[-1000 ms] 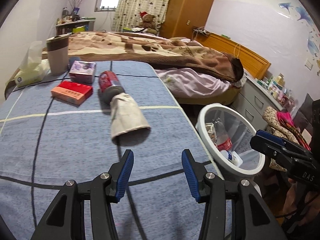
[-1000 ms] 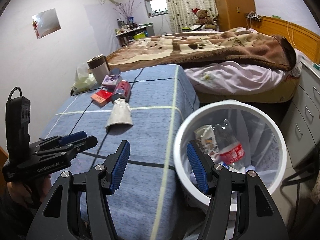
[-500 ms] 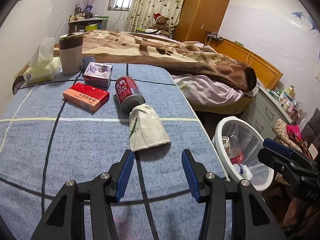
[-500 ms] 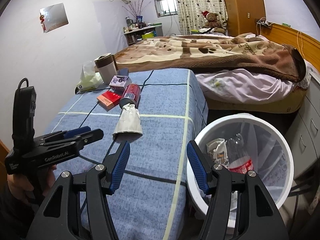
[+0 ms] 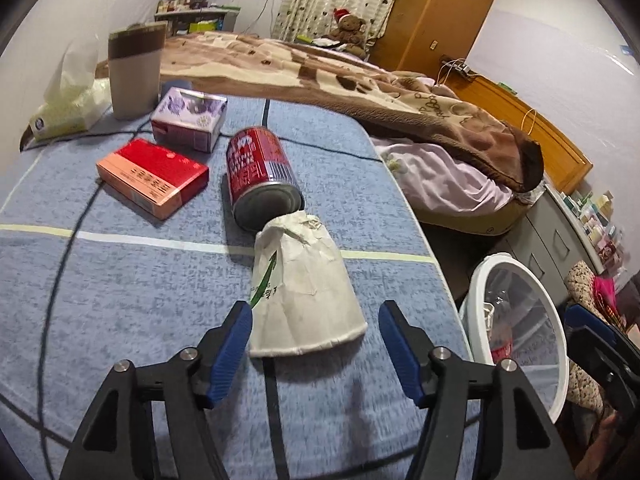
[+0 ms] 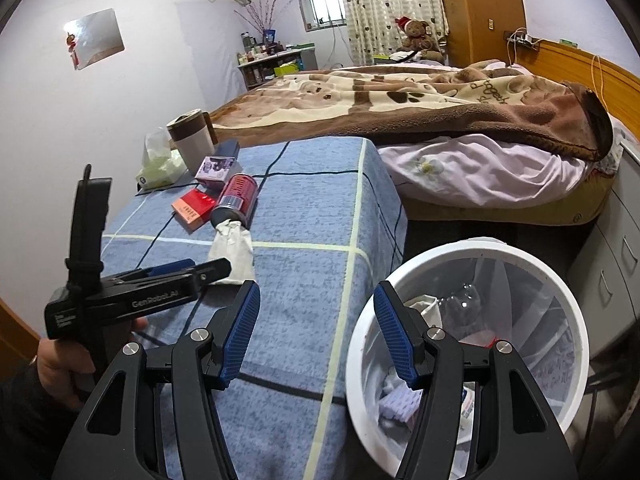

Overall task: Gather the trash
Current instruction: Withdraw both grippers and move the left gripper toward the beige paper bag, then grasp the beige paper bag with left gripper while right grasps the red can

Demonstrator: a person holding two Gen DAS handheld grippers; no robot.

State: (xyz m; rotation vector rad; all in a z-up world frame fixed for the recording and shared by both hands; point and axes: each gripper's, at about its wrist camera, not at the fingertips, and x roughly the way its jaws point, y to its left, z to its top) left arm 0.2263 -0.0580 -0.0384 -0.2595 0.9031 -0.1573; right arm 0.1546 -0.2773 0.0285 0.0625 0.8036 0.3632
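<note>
Crumpled matt paper cup (image 5: 300,292); glossy metal can (image 5: 260,176) with bare dull base; smooth printed cardboard on red box (image 5: 152,176) and purple box (image 5: 188,120); nubbly blue cloth over table (image 5: 100,288); glossy white plastic bin (image 6: 472,256) with clear film liner; ribbed blue pads (image 5: 232,348), matt black plastic on left tongs (image 5: 316,344)

- A brown and cream blanket (image 6: 400,108) lies over the bed, just behind the blue checked tablecloth (image 5: 120,280).
- A teddy bear (image 6: 418,36) in a red hat sits beyond the blanket, before the spotted curtain (image 6: 384,4).
- A wooden wardrobe (image 5: 436,12) stands right of the curtain.
- Grey drawers (image 6: 612,256) sit off the blanket's right end (their top is crowded with small items, too small to tell).
- A cluttered shelf (image 6: 276,60) stands left of the blanket's far end.
</note>
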